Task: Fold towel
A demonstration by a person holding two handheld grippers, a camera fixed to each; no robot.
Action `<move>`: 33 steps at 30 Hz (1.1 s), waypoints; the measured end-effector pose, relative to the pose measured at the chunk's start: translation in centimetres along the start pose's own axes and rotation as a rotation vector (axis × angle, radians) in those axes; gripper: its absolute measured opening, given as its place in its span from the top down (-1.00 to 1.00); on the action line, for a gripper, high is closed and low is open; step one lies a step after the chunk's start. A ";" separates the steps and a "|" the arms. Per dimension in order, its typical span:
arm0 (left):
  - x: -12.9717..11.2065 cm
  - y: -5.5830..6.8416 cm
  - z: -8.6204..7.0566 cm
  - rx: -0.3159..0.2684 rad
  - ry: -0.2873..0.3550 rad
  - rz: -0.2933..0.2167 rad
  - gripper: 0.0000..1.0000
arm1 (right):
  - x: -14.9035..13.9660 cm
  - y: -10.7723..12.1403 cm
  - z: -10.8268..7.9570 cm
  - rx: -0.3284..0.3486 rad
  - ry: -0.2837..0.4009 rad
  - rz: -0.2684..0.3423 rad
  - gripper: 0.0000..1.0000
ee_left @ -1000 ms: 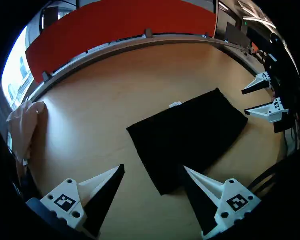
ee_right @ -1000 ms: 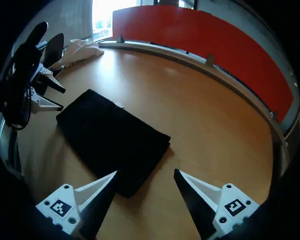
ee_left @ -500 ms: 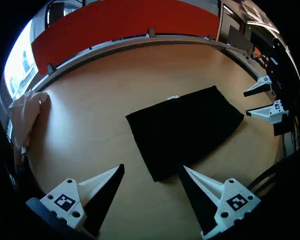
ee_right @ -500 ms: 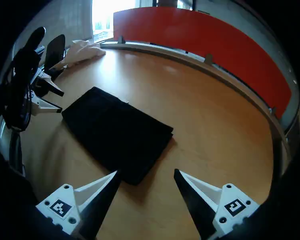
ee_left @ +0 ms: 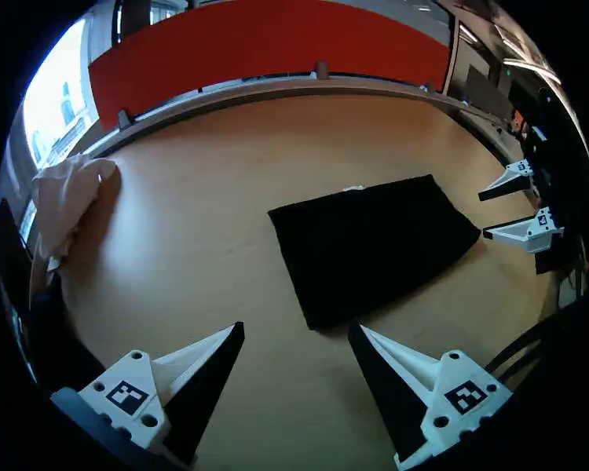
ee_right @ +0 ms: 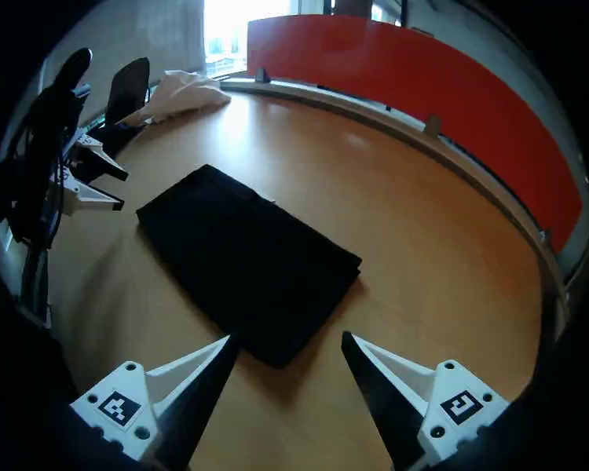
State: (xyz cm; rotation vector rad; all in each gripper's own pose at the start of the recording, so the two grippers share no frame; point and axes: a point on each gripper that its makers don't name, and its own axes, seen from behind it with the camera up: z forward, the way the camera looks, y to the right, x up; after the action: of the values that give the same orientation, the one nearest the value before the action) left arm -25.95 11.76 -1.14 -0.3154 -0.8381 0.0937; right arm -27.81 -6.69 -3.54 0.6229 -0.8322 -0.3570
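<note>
A black towel (ee_left: 371,244) lies folded flat into a rectangle on the wooden table (ee_left: 216,204); a small white tag sticks out at its far edge. In the left gripper view my left gripper (ee_left: 296,339) stands open just short of the towel's near corner. Beyond the towel's right end is the right gripper (ee_left: 499,212), open. In the right gripper view the towel (ee_right: 247,255) reaches down toward my right gripper (ee_right: 288,347), open with nothing between its fingers. At the far left there, the left gripper (ee_right: 110,187) is open, held by a dark-sleeved arm.
A crumpled cream cloth (ee_left: 63,200) lies at the table's left edge, also the cream cloth (ee_right: 184,88) at the back. A red partition (ee_left: 271,39) runs along the table's far side. A dark chair back (ee_right: 126,94) stands near the cloth.
Both grippers have drawn back a little from the towel, which now lies farther from the fingertips. The towel itself stays flat on the table. Both grippers remain open.
</note>
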 end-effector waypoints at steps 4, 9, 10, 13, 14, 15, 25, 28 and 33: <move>-0.7 -0.3 -0.4 0.014 0.002 -0.020 -0.97 | 0.1 -0.2 0.2 0.014 -0.002 -0.015 -1.00; -1.4 -0.8 -1.0 0.035 0.010 -0.039 -0.97 | 0.1 -0.3 0.5 0.027 -0.007 -0.029 -1.00; -1.6 -0.9 -1.1 0.038 0.013 -0.043 -0.97 | 0.1 -0.3 0.6 0.030 -0.008 -0.032 -1.00; -2.0 -1.2 -1.3 0.049 0.019 -0.055 -0.97 | -0.1 -0.5 0.8 0.038 -0.015 -0.040 -0.97; -2.2 -1.3 -1.4 0.054 0.020 -0.060 -0.97 | -0.2 -0.5 1.0 0.041 -0.017 -0.042 -0.97; -2.4 -1.4 -1.5 0.057 0.023 -0.064 -0.97 | -0.3 -0.6 1.0 0.044 -0.020 -0.045 -0.97; -4.1 -1.7 -2.5 0.082 0.050 -0.109 -0.97 | -1.6 -1.2 1.5 0.065 -0.050 -0.076 -0.83; -4.5 -1.7 -2.9 0.086 0.061 -0.121 -0.97 | -1.9 -1.4 1.5 0.074 -0.055 -0.075 -0.72; -5.2 -1.6 -3.6 0.092 0.080 -0.136 -0.97 | -2.2 -1.4 1.5 0.083 -0.066 -0.079 -0.50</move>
State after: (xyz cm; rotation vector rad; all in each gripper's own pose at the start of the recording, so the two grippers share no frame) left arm -26.82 8.33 -6.56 -0.1740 -0.7718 -0.0076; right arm -30.47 -7.17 -4.97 0.7257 -0.8906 -0.4180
